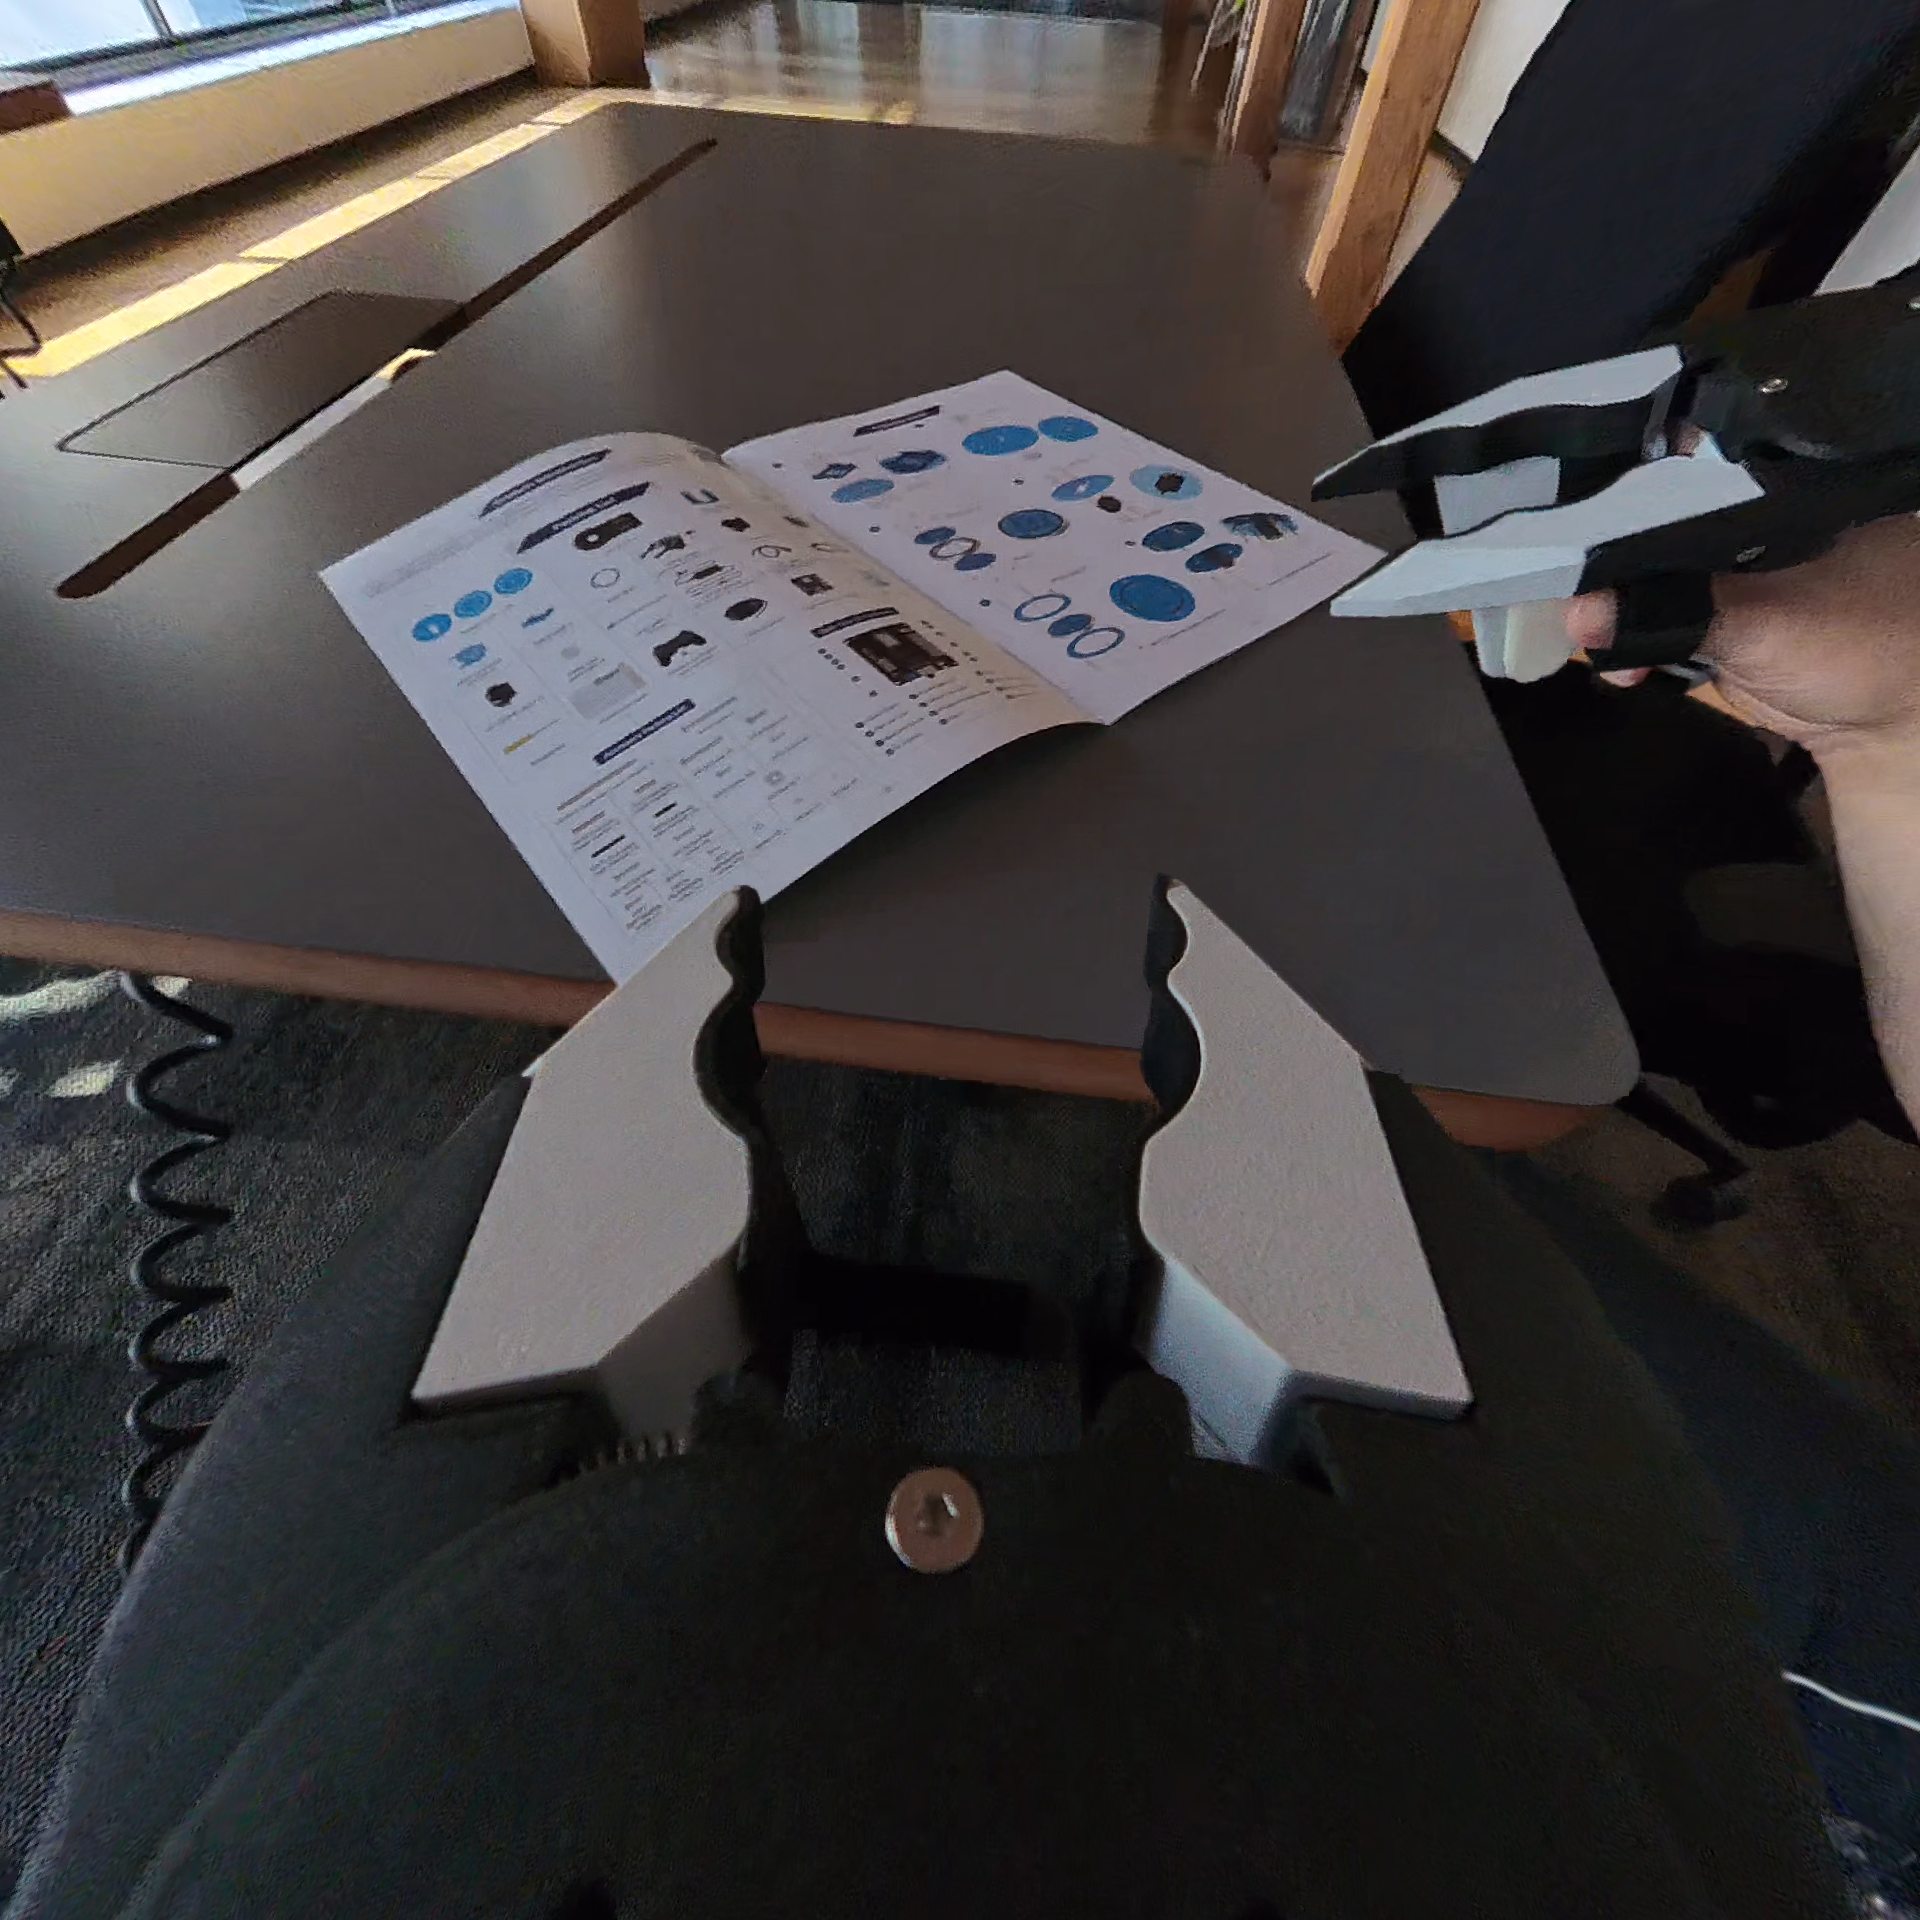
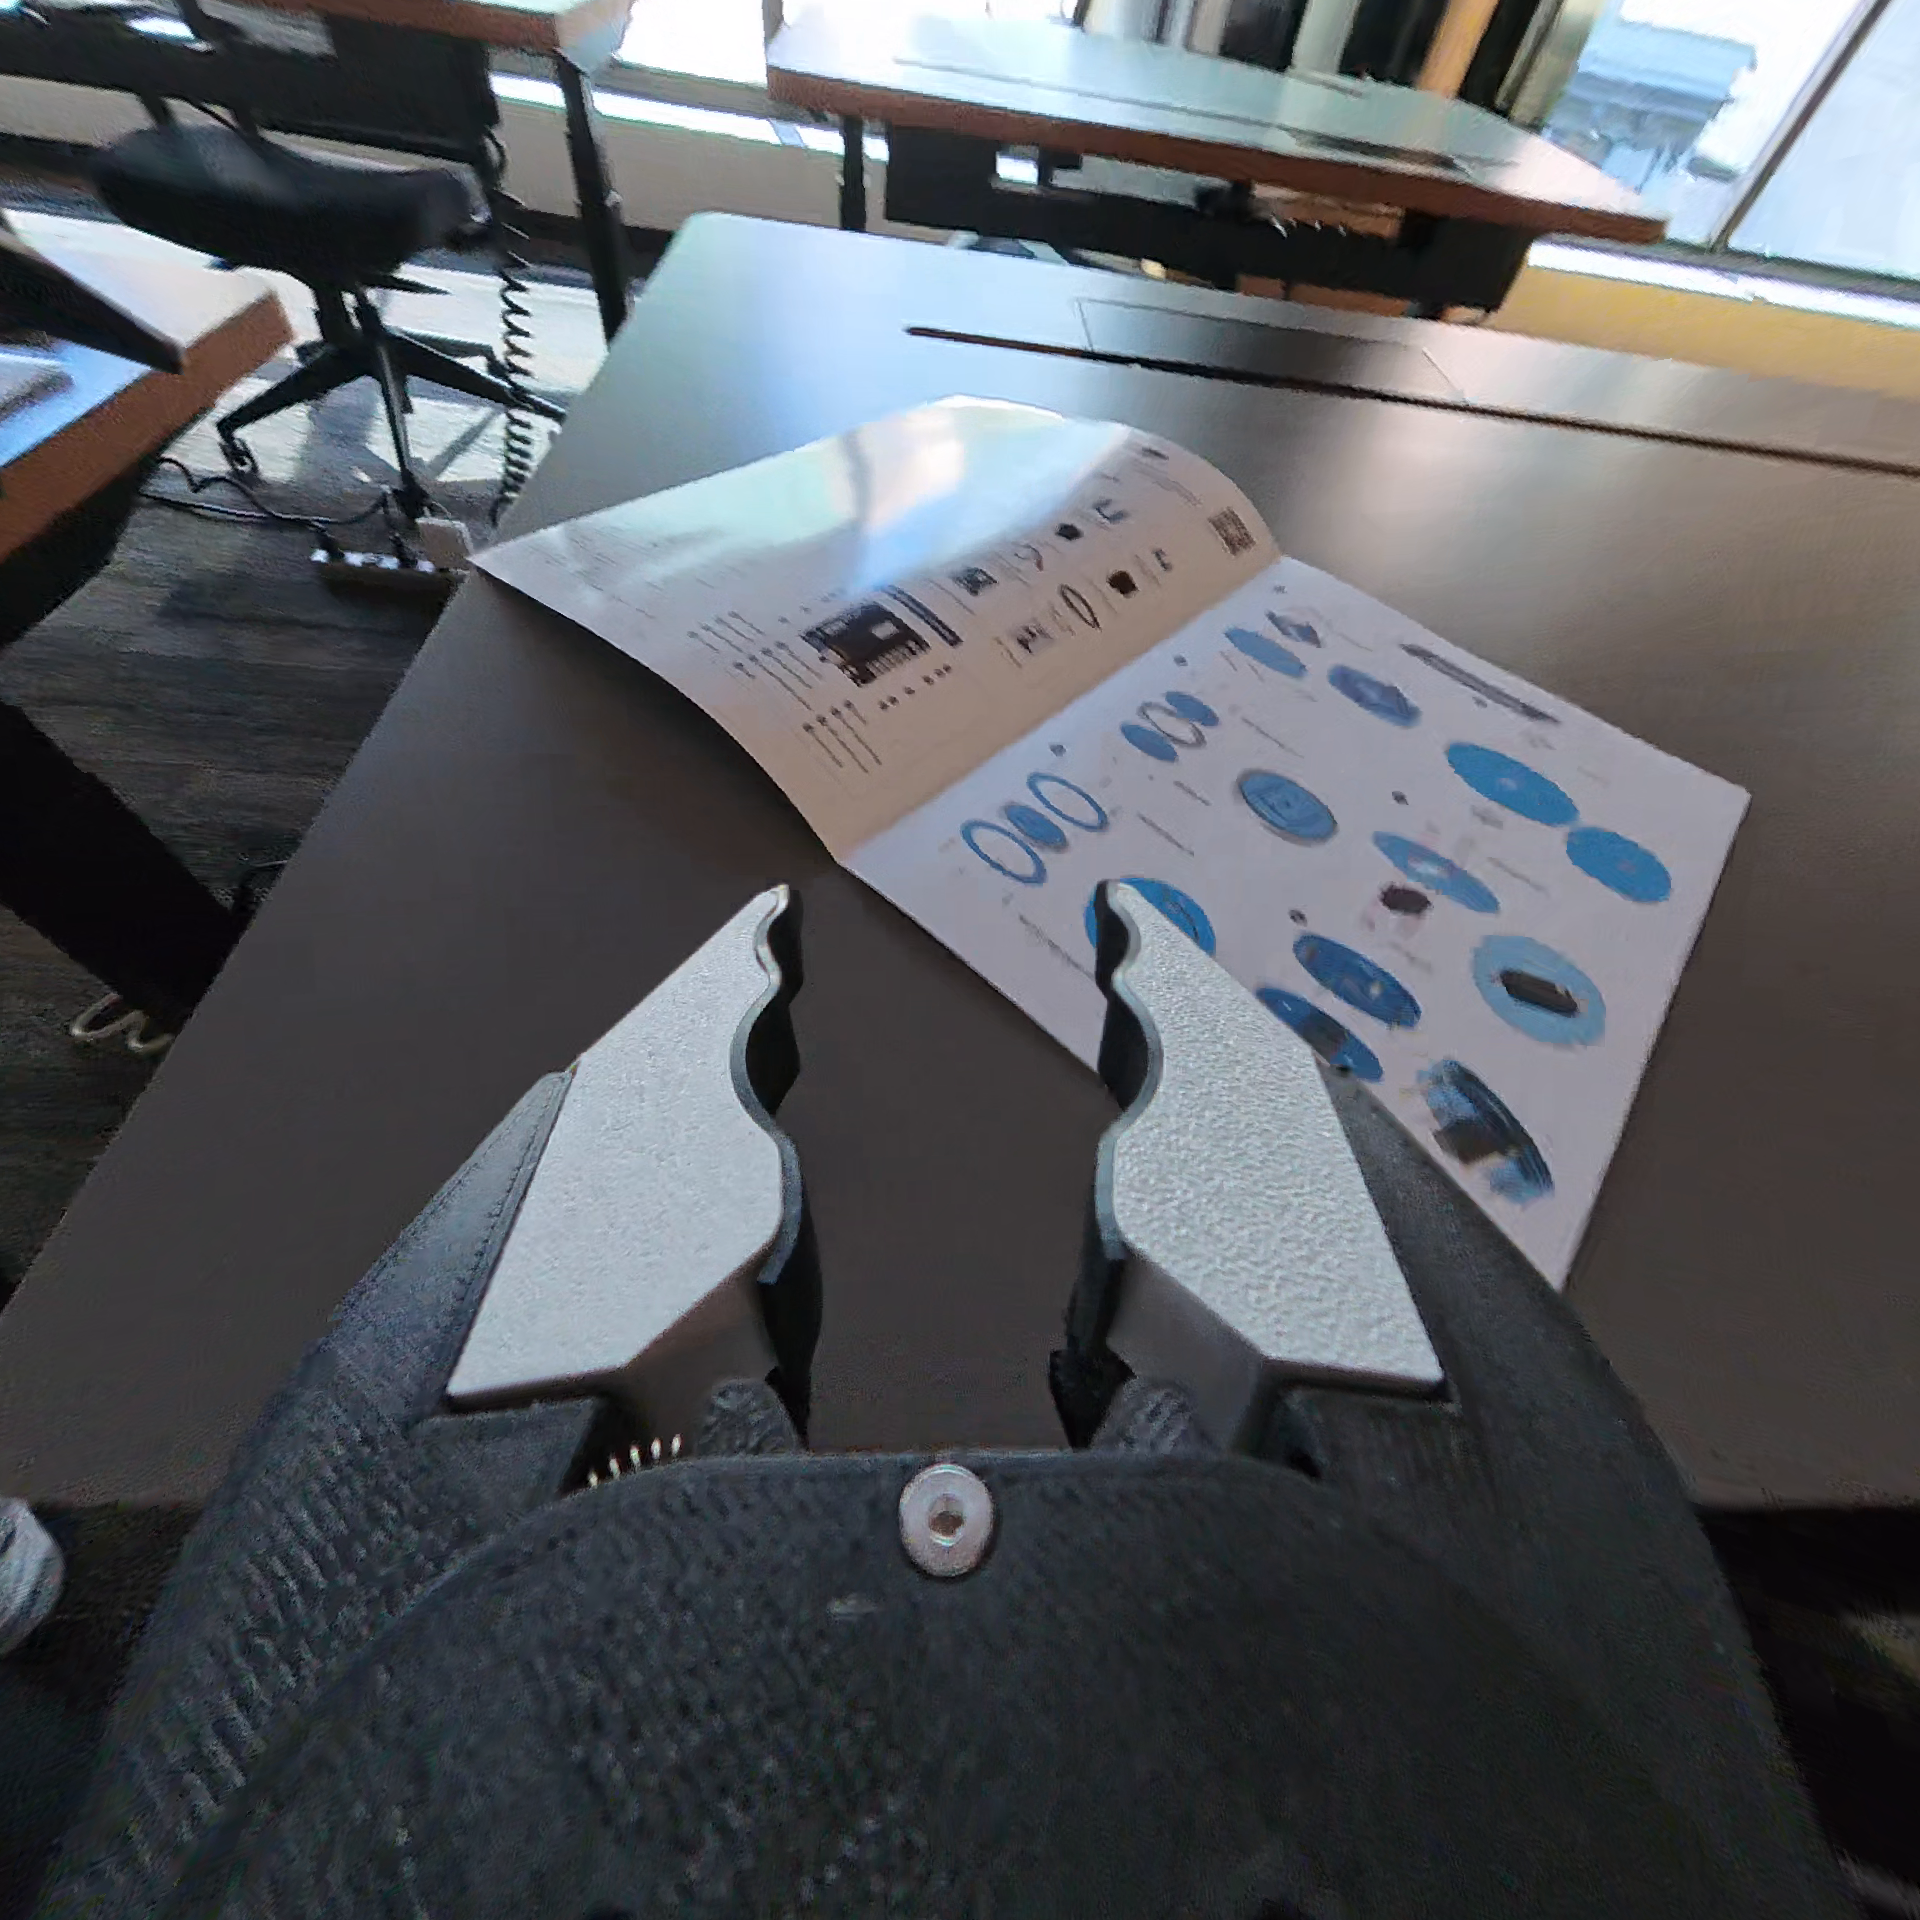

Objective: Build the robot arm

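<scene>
On dark table (image 1: 1039, 312), open booklet (image 1: 831, 623)

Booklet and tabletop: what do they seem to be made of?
Booklet: apparently glossy coated paper; its left page mirrors window light and bows upward. Tabletop: dark matte sheet, likely laminate, over a brown wood-like edge; core unclear.

An open booklet (image 1: 831, 634) with blue and black printed diagrams lies flat on a dark surface (image 1: 1039, 312), its left page arching slightly near the spine. A long slot (image 1: 416, 353) crosses the surface at 10 o'clock from the booklet. On the carpet beyond, a black stool (image 2: 281, 208) stands at 10 o'clock beside a coiled cable (image 2: 514, 343) and a power strip (image 2: 390, 561).
</scene>
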`<action>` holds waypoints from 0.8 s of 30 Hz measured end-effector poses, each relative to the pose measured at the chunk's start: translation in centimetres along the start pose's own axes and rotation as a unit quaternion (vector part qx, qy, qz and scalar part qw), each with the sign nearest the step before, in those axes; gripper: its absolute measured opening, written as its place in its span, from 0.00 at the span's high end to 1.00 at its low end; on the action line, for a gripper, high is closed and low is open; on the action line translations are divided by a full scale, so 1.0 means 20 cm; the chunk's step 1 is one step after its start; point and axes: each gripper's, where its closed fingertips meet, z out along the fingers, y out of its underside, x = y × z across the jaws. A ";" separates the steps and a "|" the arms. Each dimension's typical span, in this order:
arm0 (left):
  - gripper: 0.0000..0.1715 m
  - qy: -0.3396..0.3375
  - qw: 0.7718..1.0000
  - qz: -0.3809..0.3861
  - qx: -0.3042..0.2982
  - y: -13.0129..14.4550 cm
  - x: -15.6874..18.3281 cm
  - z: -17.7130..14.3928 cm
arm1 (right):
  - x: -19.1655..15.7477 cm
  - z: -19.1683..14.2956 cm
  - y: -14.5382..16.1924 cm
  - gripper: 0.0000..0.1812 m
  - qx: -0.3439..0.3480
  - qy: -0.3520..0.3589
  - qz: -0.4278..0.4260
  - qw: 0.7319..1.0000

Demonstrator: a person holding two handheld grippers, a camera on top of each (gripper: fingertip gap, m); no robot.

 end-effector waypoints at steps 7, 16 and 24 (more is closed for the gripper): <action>0.58 -0.043 0.999 0.012 0.009 -0.03 -0.10 -0.15 | -0.26 0.36 -0.02 0.72 -0.045 -0.022 -0.135 0.990; 0.59 -0.054 0.998 0.023 0.017 -0.08 -0.15 -0.21 | -0.21 0.50 0.11 0.88 -0.145 -0.007 -0.071 0.987; 0.60 -0.070 0.997 0.016 0.023 -0.10 -0.23 -0.26 | -0.30 0.56 0.07 0.92 -0.140 -0.037 -0.085 0.986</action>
